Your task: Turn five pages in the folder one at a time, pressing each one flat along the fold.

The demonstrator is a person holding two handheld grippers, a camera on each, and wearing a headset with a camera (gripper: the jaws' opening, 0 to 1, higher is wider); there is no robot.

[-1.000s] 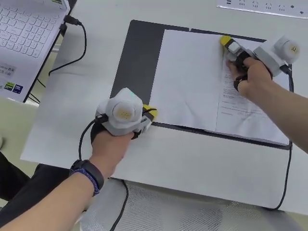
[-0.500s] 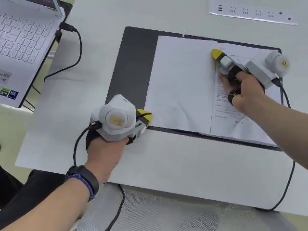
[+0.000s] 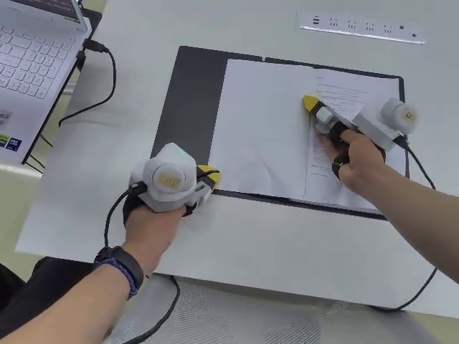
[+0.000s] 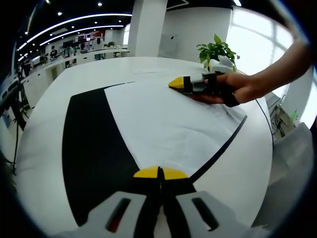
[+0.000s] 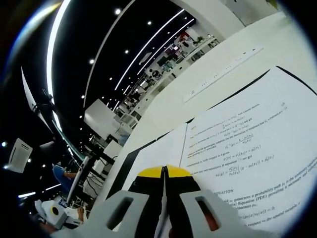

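A black folder (image 3: 188,100) lies open on the white table. A blank turned page (image 3: 262,132) covers its middle, and a printed page (image 3: 353,107) lies to the right. My right gripper (image 3: 310,104) is shut, its yellow tips resting on the paper at the fold between the two pages. In the right gripper view its shut tips (image 5: 163,172) point along the printed page (image 5: 247,144). My left gripper (image 3: 208,174) is shut with nothing in it and rests at the folder's near left edge. The left gripper view has its tips (image 4: 159,173) over the folder (image 4: 94,148), facing the right gripper (image 4: 179,83).
A white laptop (image 3: 32,64) sits at the far left with a black cable (image 3: 107,75) running from it. A power strip (image 3: 362,27) lies behind the folder. Each gripper trails a cable toward the table's near edge (image 3: 215,276). A potted plant (image 4: 216,52) stands beyond the table.
The right gripper has slid along the fold toward me, away from the page's top edge. The left gripper stays at the folder's near edge. The head camera has shifted.
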